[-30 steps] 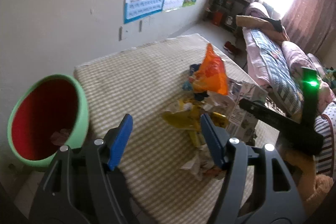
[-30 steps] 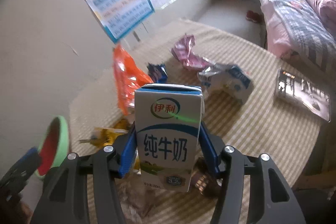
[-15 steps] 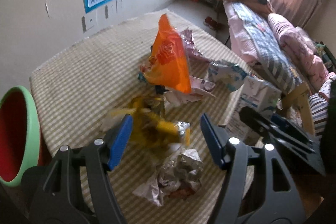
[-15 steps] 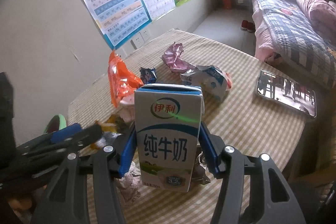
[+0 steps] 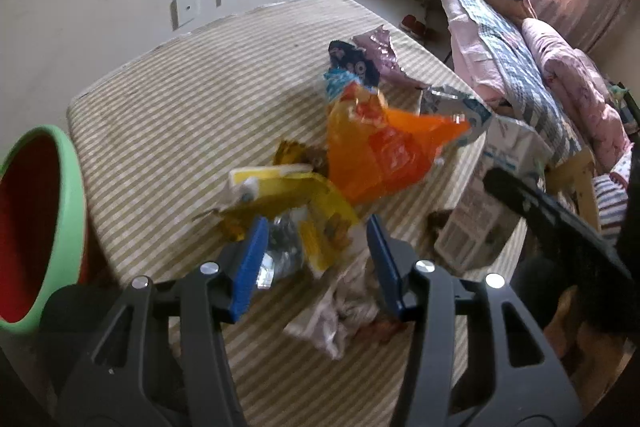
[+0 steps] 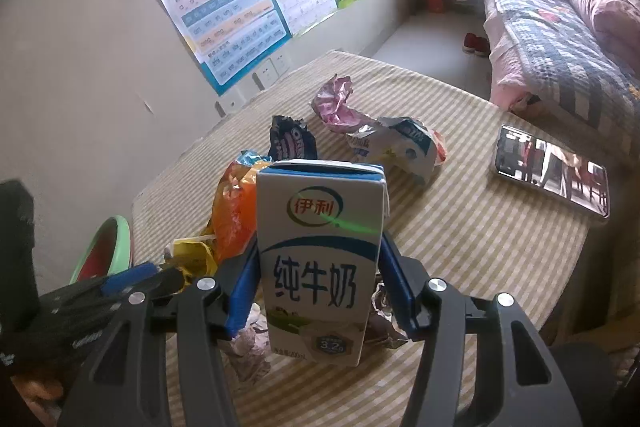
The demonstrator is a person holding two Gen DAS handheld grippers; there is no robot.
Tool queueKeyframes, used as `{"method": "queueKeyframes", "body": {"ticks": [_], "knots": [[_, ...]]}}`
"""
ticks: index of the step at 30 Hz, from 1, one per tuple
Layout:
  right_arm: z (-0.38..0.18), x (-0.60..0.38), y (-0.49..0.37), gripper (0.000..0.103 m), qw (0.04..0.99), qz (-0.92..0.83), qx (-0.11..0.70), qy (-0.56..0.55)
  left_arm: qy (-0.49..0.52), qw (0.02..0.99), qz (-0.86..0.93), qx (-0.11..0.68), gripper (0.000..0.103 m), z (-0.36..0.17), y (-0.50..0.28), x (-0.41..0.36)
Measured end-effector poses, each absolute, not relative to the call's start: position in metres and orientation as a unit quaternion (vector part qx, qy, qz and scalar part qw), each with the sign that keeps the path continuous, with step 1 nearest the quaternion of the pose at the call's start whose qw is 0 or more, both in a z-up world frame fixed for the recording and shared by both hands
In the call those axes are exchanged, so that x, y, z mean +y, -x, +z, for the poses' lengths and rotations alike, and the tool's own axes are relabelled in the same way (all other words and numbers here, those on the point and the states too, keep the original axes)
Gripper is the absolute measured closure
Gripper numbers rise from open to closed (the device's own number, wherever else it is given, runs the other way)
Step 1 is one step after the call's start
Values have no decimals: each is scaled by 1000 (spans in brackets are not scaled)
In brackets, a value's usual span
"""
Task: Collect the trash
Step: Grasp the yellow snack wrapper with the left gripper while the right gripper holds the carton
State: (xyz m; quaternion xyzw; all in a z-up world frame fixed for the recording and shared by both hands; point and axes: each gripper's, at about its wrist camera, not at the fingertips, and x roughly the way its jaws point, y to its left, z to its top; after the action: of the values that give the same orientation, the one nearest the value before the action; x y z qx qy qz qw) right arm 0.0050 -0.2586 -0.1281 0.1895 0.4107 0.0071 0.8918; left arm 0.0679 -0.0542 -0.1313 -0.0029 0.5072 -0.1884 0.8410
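A trash pile lies on the striped tablecloth (image 5: 180,115). My left gripper (image 5: 316,247) hangs low over it, its jaws closing with a yellow wrapper (image 5: 288,187) and some foil between the blue pads; no firm pinch shows. An orange snack bag (image 5: 380,155) lies just beyond the wrapper. A green bin with a red inside (image 5: 68,211) stands at the table's left edge. My right gripper (image 6: 318,247) is shut on an upright white and blue milk carton (image 6: 320,259), held above the pile. In the right wrist view the left gripper (image 6: 132,277) shows at lower left.
Farther back lie a dark cookie wrapper (image 6: 292,139), a pink wrapper (image 6: 336,103) and a crumpled white and blue bag (image 6: 400,147). A phone (image 6: 552,175) rests near the table's right edge. Crumpled paper (image 5: 340,315) lies under the left gripper. A bed (image 5: 520,67) stands beyond.
My left gripper has swung from the bin towards the pile and dropped lower, and its jaws have narrowed around the yellow wrapper. The right gripper still holds the carton in about the same place.
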Motion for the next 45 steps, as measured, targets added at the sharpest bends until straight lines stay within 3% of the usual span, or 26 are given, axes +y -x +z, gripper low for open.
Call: {"method": "queueKeyframes", "body": {"ticks": [11, 20, 30, 36, 42, 45], "knots": [[-129, -255, -5, 48, 890, 12, 414, -190, 47, 825, -182, 533, 48, -141, -65, -21], [-131, -256, -5, 48, 888, 13, 415, -196, -36, 816, -212, 537, 46, -149, -55, -14], [-141, -255, -7, 48, 879, 15, 429, -206, -46, 812, -220, 538, 46, -162, -80, -32], [-161, -248, -16, 47, 852, 31, 482, -203, -73, 808, -221, 541, 46, -174, -88, -52], [-164, -241, -15, 43, 843, 37, 500, -193, -23, 809, -207, 549, 65, -177, -96, -41], [-160, -242, -13, 40, 841, 38, 501, -199, -20, 816, -198, 543, 69, -172, -93, -35]]}}
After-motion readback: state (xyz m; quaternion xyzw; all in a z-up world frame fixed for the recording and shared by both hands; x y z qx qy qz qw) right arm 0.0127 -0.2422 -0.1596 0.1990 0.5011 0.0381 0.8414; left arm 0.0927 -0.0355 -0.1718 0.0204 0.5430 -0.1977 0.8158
